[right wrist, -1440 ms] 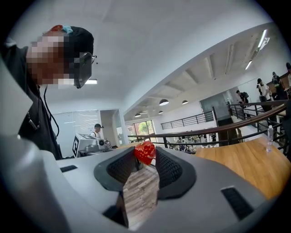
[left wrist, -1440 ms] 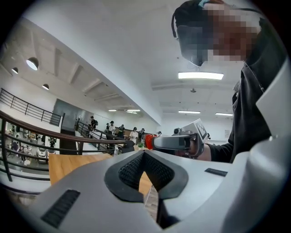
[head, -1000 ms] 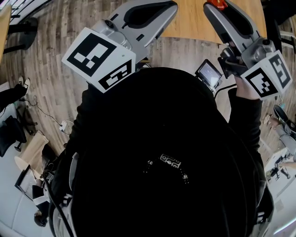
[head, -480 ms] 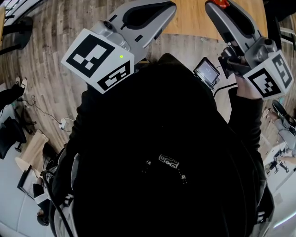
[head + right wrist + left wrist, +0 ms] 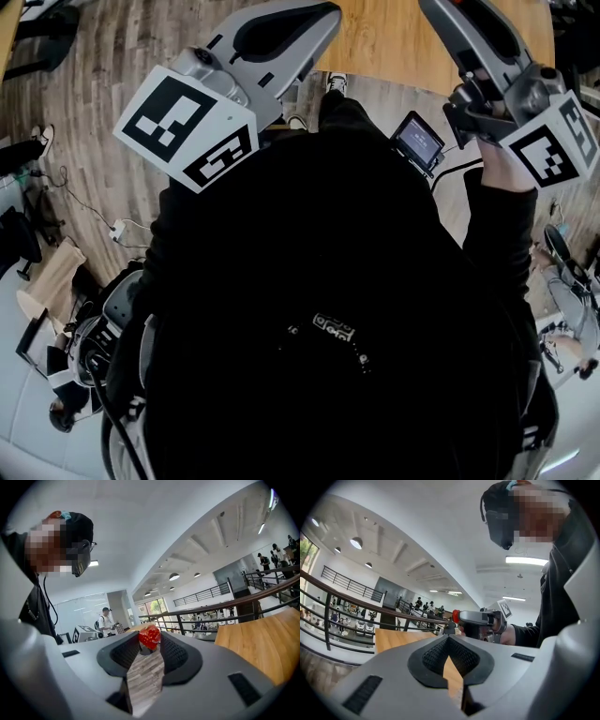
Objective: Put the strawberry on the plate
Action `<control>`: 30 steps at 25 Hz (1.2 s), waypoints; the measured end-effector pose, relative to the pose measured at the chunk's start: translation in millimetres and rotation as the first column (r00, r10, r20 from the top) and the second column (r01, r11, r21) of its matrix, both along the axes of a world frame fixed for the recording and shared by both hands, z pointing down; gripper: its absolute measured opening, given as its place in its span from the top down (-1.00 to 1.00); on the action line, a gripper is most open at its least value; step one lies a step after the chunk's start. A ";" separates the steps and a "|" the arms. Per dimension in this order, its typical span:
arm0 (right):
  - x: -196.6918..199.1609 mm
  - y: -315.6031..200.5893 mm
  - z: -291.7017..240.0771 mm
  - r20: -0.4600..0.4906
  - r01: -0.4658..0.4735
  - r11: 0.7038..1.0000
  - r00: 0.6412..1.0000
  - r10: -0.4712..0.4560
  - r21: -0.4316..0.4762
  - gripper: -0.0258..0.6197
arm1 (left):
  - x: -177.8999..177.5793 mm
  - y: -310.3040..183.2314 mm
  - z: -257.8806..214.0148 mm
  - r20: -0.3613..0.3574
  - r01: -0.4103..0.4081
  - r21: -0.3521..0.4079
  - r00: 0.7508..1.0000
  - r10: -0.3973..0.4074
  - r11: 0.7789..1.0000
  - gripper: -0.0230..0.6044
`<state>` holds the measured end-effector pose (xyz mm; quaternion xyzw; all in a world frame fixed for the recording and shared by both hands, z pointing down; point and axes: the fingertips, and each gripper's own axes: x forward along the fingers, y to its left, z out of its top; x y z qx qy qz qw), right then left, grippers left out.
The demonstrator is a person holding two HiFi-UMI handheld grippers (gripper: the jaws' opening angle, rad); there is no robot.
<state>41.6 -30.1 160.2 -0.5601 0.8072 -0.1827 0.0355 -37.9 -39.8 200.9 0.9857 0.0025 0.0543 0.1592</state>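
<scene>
Right gripper: grey moulded shell, black ribbed pads clamped on a glossy red, dimpled strawberry at the jaw tips. Left gripper: same build, pad tips pressed together, nothing between.

A large public atrium is indicated by balcony railings, round ceiling lights, plank flooring and distant people walking about.
</scene>
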 end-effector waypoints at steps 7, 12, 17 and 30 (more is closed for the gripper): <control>20.1 -19.1 -6.1 -0.003 0.037 0.999 0.999 -0.037 0.015 0.45 | 22.1 -11.5 -5.6 0.013 0.010 0.015 1.000 -0.010 1.000 0.93; 47.4 -46.4 -3.6 0.006 0.039 0.999 0.999 -0.039 0.016 0.45 | 50.2 -37.4 -3.5 0.024 0.012 0.013 1.000 -0.012 1.000 0.93; 74.7 -74.4 10.9 0.031 0.033 0.999 0.999 -0.034 0.010 0.45 | 78.0 -63.4 8.9 0.036 0.016 0.003 0.999 -0.016 1.000 0.93; 128.7 -103.7 21.2 0.102 0.023 1.000 0.995 -0.023 0.005 0.45 | 128.5 -87.3 8.8 0.105 0.006 -0.010 0.994 -0.005 1.000 0.93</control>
